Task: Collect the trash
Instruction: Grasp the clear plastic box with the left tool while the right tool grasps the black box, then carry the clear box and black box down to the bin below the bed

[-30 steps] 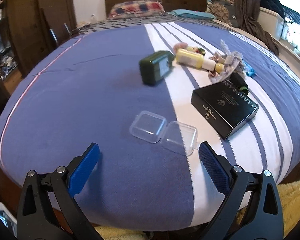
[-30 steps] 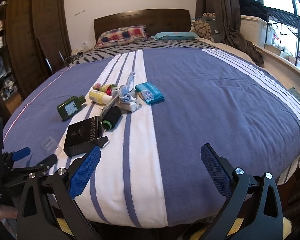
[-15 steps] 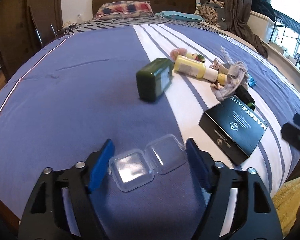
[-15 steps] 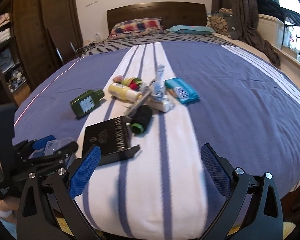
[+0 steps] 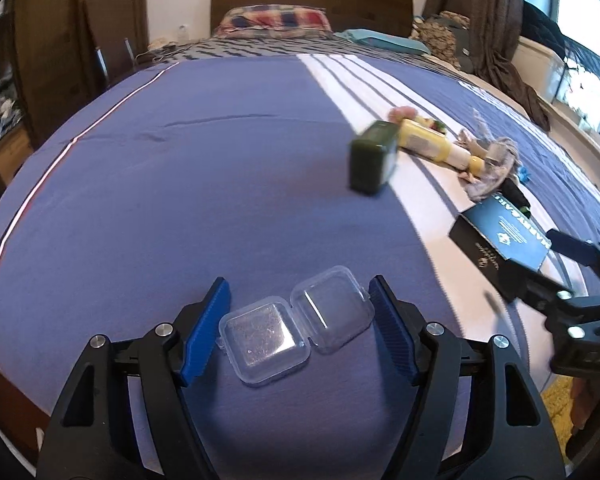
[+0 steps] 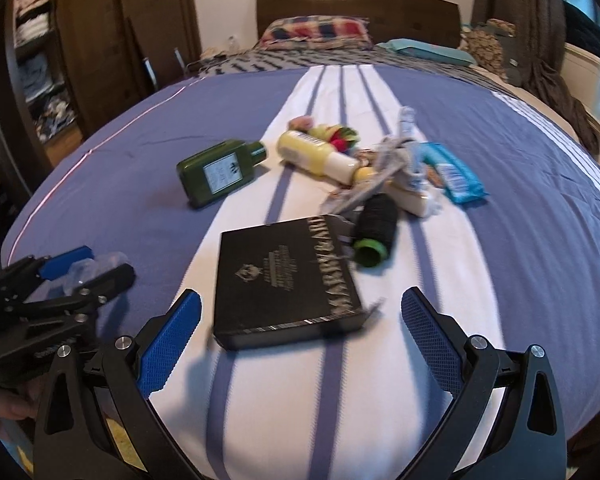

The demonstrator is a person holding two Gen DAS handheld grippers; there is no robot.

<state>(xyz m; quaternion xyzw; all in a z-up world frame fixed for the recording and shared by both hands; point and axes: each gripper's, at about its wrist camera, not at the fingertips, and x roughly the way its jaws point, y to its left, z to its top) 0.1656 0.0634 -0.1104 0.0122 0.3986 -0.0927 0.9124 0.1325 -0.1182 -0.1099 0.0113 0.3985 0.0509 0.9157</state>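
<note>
Bracketing the clear hinged plastic case on the bed, left tongs half-open, not yet gripping; right tongs wide, empty before black box; next: pinch gently.

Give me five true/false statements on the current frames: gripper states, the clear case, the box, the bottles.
1. The clear plastic case lies opened flat between the fingers of the left hand-held gripper. True.
2. The right hand-held gripper is shut on the black box. False: its jaws stand wide open, with the box lying on the bed between and ahead of them.
3. The green bottle stands upright. False: it lies on its side on the bedspread.
4. The yellow bottle lies beside the green bottle, on the white stripe. True.
5. The clear plastic case holds a blue packet. False: it looks empty; the blue packet lies farther up the bed.
</note>
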